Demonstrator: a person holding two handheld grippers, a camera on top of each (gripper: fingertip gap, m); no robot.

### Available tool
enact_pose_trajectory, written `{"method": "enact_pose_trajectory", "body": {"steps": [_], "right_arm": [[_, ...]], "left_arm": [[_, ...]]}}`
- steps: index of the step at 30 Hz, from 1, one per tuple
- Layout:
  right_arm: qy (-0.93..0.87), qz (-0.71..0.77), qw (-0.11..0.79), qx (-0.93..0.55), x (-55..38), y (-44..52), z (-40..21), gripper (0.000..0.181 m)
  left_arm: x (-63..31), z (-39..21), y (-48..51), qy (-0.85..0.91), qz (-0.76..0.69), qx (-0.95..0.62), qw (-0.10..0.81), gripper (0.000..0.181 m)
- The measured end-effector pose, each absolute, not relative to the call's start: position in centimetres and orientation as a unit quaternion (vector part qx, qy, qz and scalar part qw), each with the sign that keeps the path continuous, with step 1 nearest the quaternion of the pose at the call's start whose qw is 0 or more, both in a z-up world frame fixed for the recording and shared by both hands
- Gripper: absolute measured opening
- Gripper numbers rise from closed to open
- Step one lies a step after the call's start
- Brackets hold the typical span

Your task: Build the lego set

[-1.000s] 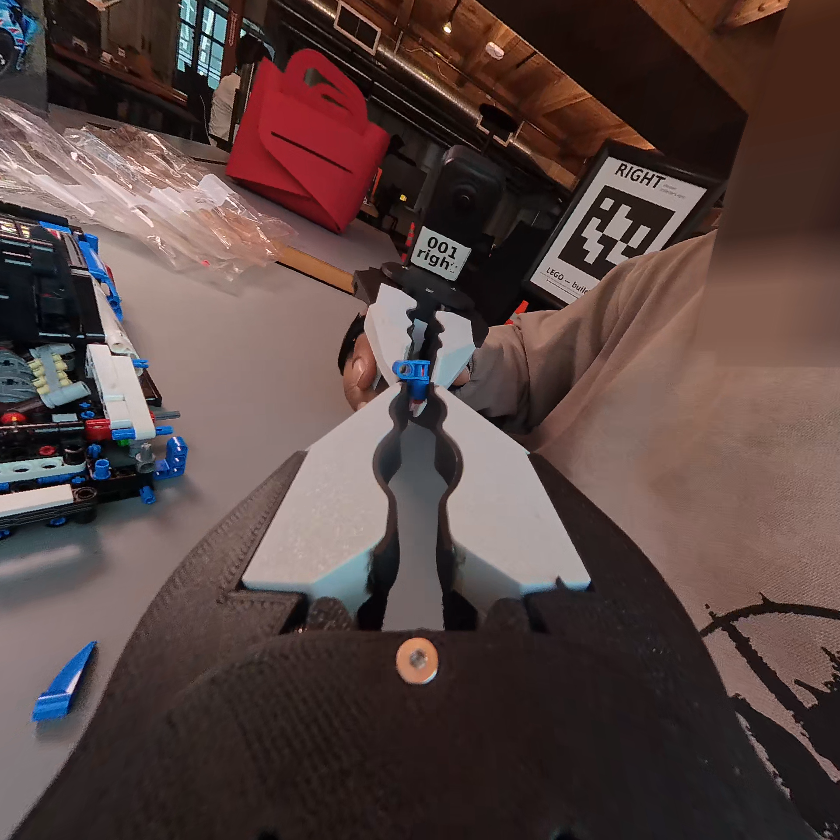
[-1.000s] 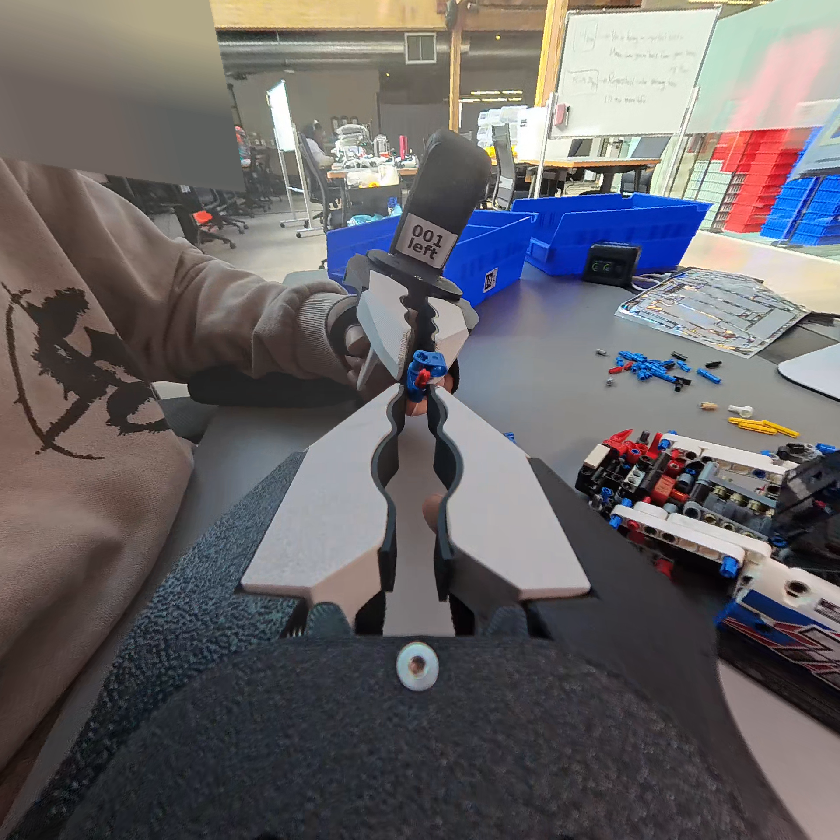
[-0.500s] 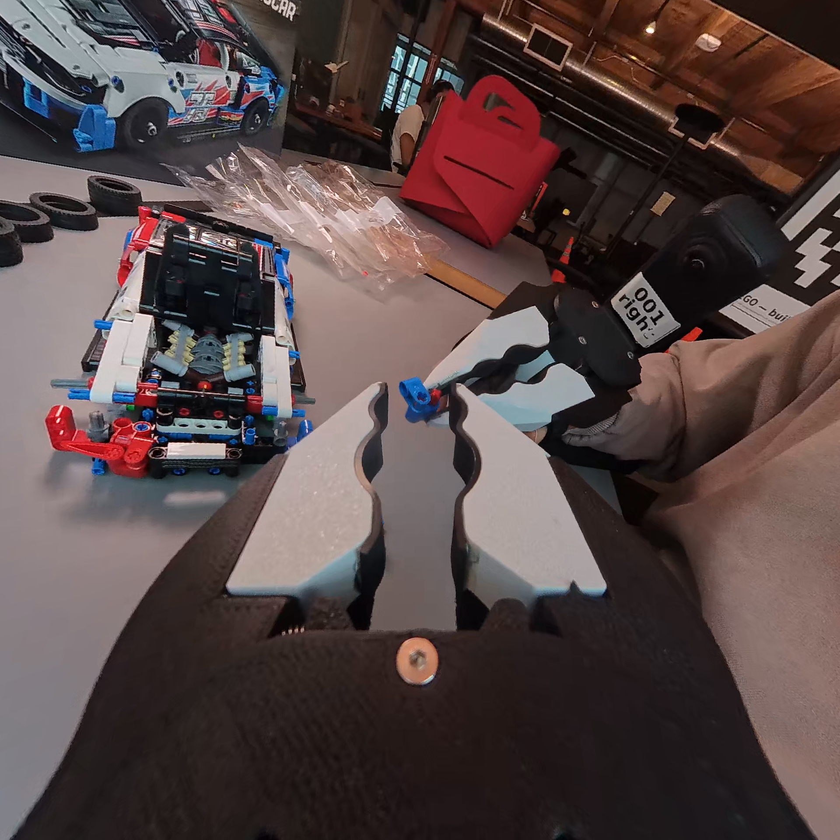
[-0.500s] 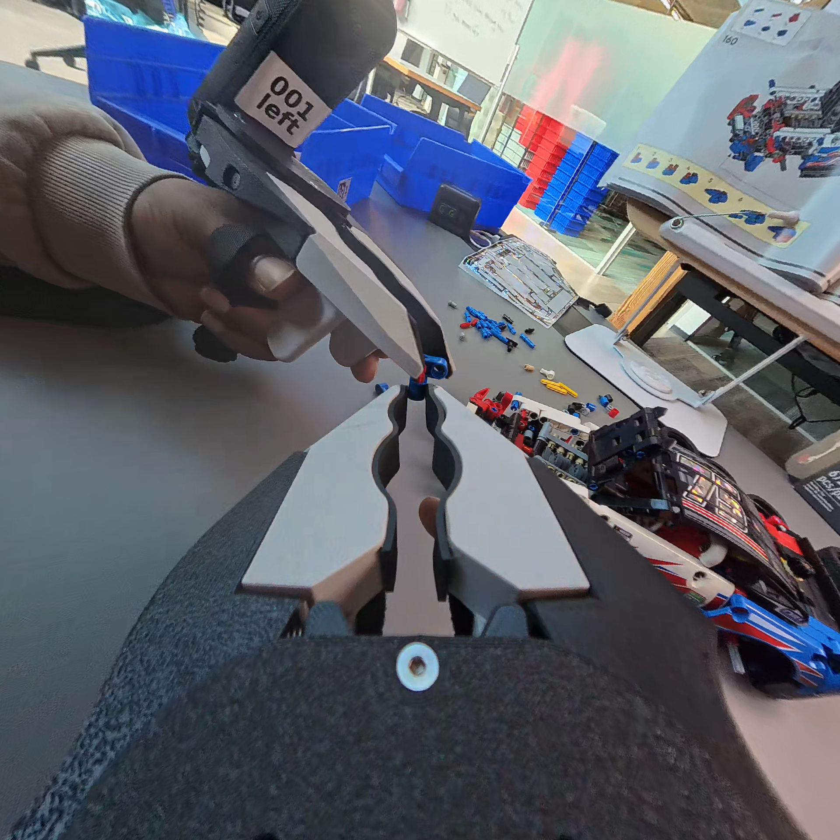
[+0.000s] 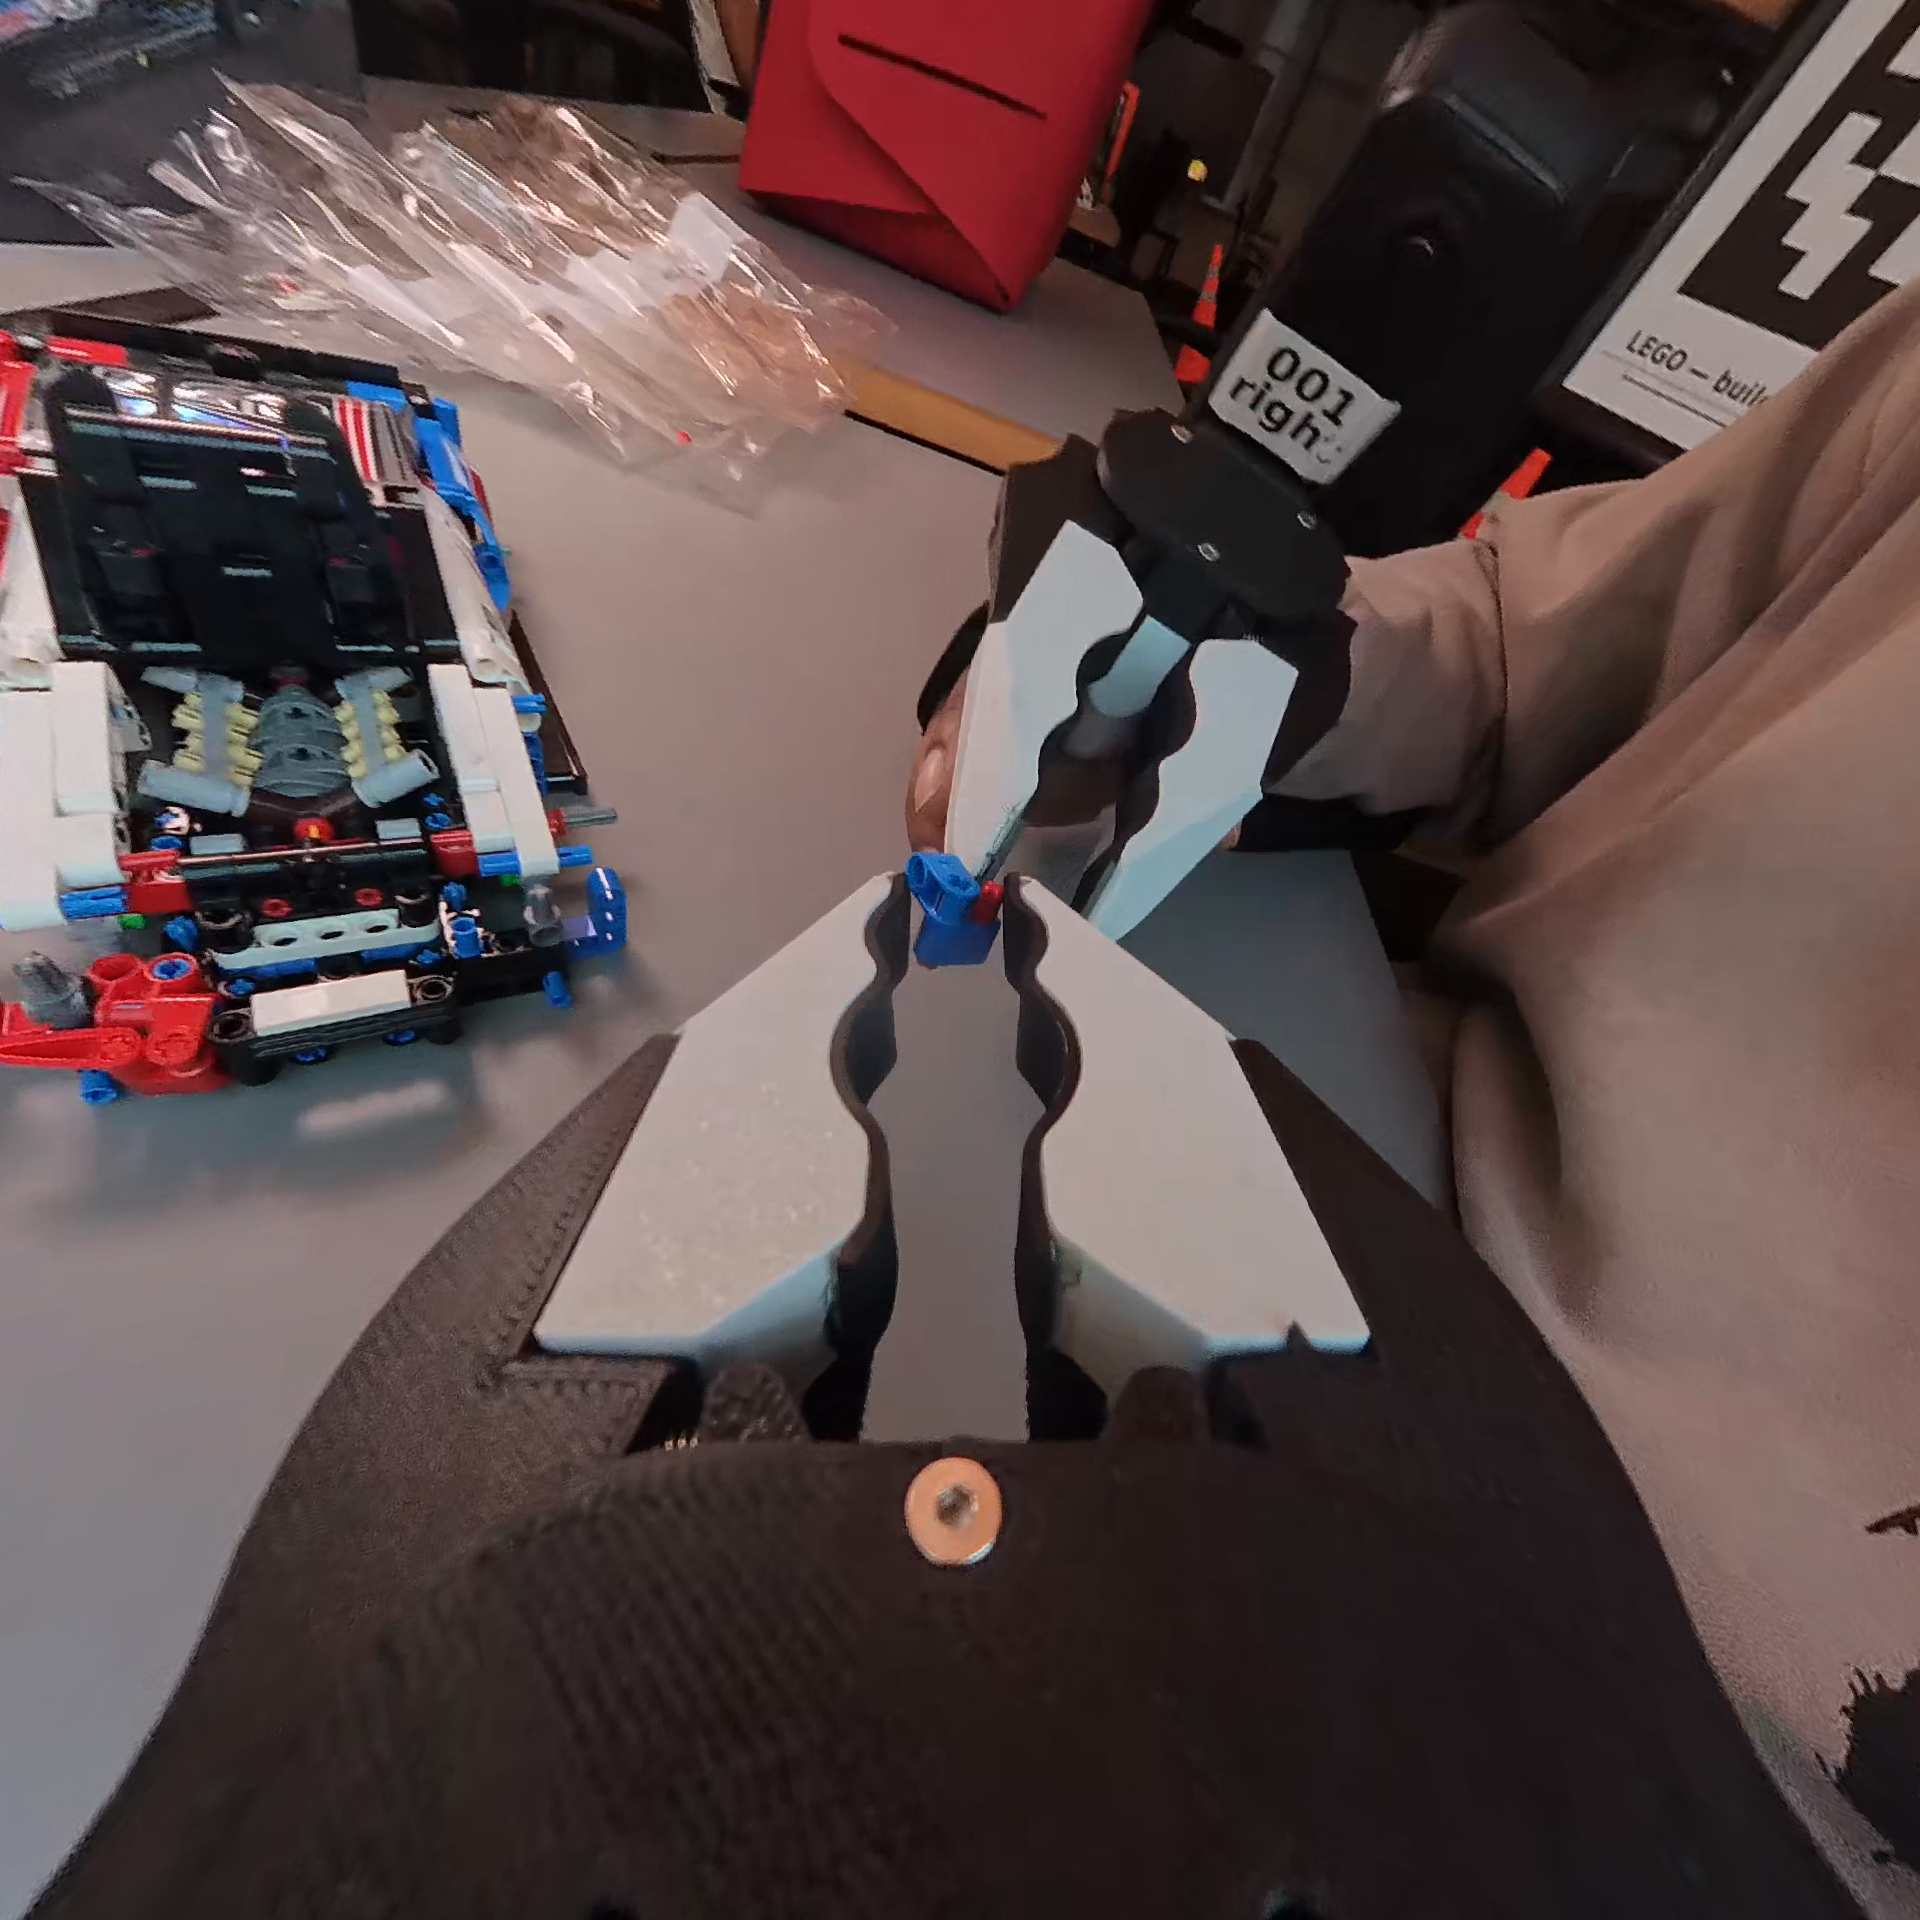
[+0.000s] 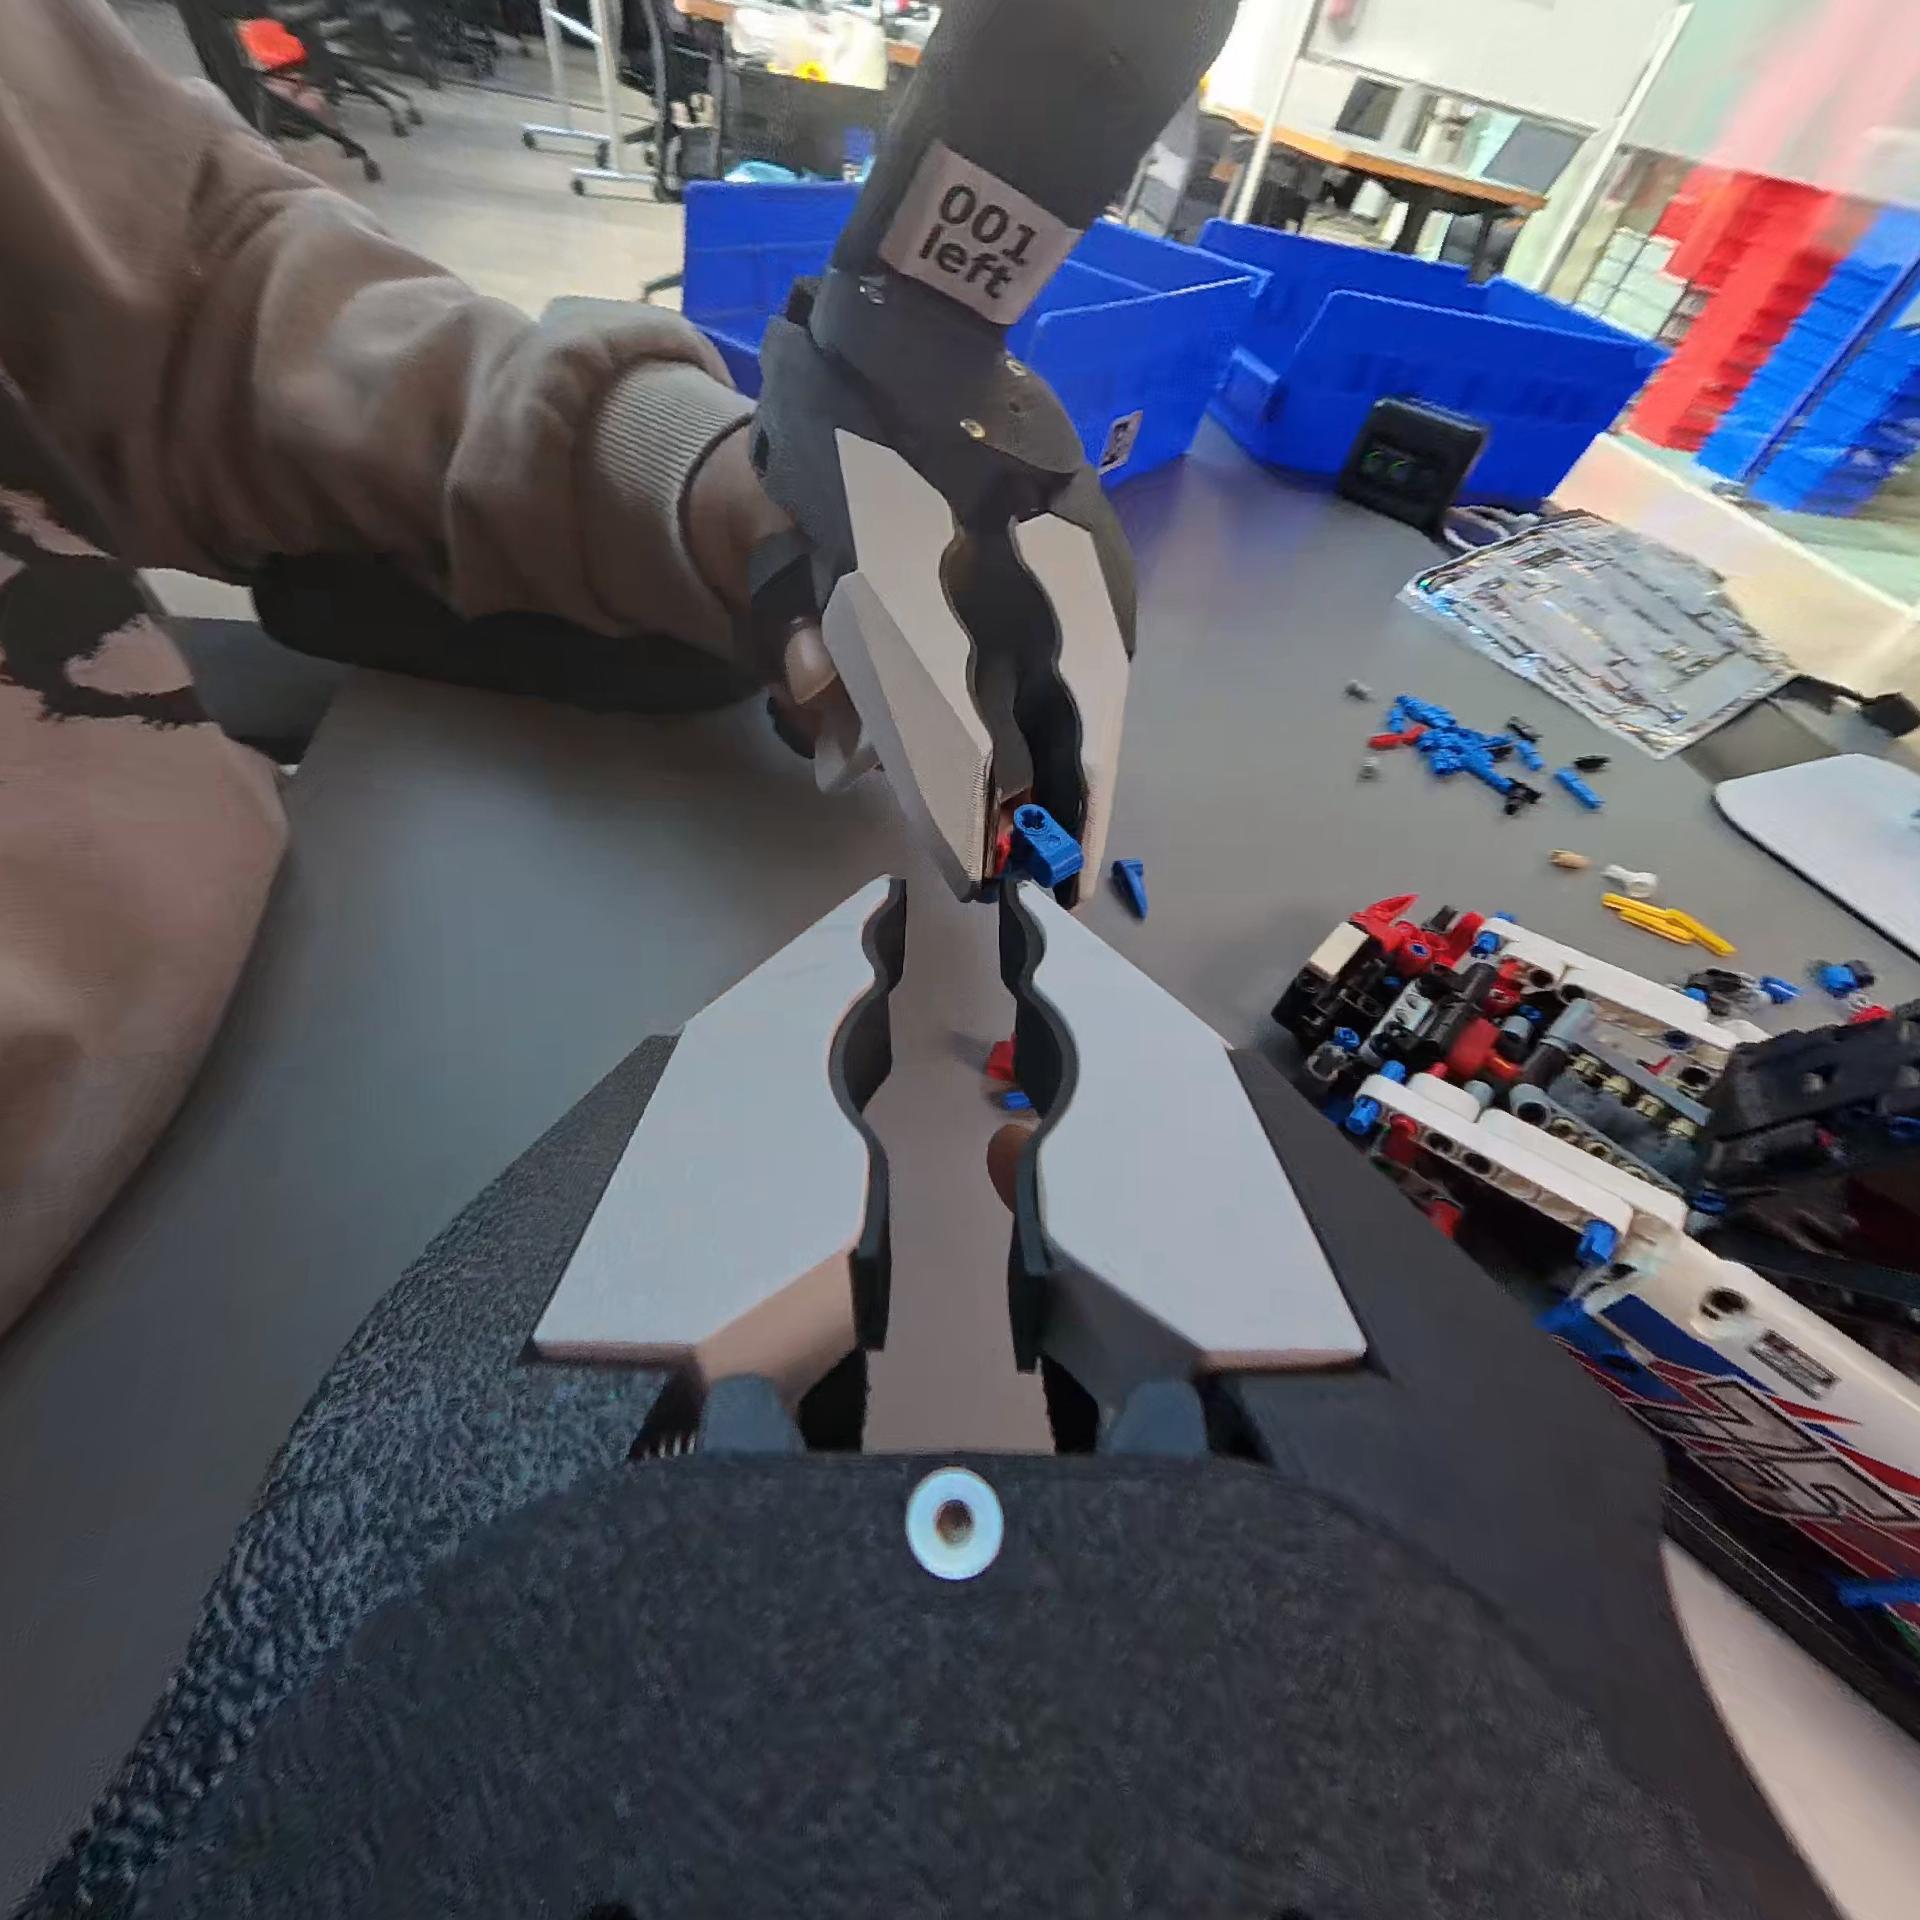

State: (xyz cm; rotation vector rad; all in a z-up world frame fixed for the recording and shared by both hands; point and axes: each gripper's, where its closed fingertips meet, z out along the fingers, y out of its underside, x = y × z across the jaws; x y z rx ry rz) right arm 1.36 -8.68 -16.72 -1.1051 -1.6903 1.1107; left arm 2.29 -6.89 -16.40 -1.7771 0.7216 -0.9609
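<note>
In the left wrist view, the left gripper (image 5: 954,888) has its jaws closed partway onto a small blue connector (image 5: 948,920) with a red pin (image 5: 987,900) in its side. The piece fills the gap between the fingertips and is held above the grey table (image 5: 727,644). Meeting it tip to tip from 1 o'clock is the right gripper (image 6: 948,894). Its jaws stand apart with a clear gap, and the right wrist view shows nothing clamped between them, only a left fingertip poking into the gap. Just past the tips in that view, at 1 o'clock, a loose blue wedge (image 6: 1129,885) lies on the table. The partly built car model (image 5: 281,727) sits on the table at 9 to 10 o'clock in the left wrist view, engine block exposed. Beyond it lie crumpled clear plastic bags (image 5: 499,260) at 11 o'clock and a red bag (image 5: 935,135) at 12. The right wrist view shows scattered blue pieces (image 6: 1455,743) at 2 o'clock, with blue bins (image 6: 1455,374) behind them.
</note>
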Motion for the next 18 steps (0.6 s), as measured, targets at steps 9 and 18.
{"method": "enact_pose_trajectory", "body": {"steps": [9, 18], "right_arm": [[-0.753, 0.397, 0.334, -0.404, 3.5, -9.6, -19.7, 0.013], [-0.786, 0.377, 0.278, -0.405, 4.1, -10.9, -22.1, 0.014]], "left_arm": [[4.7, -21.7, -9.9, 0.441, -0.311, -0.75, 0.382, 0.015], [5.0, -23.6, -10.6, 0.495, -0.252, -0.751, 0.357, 0.016]]}}
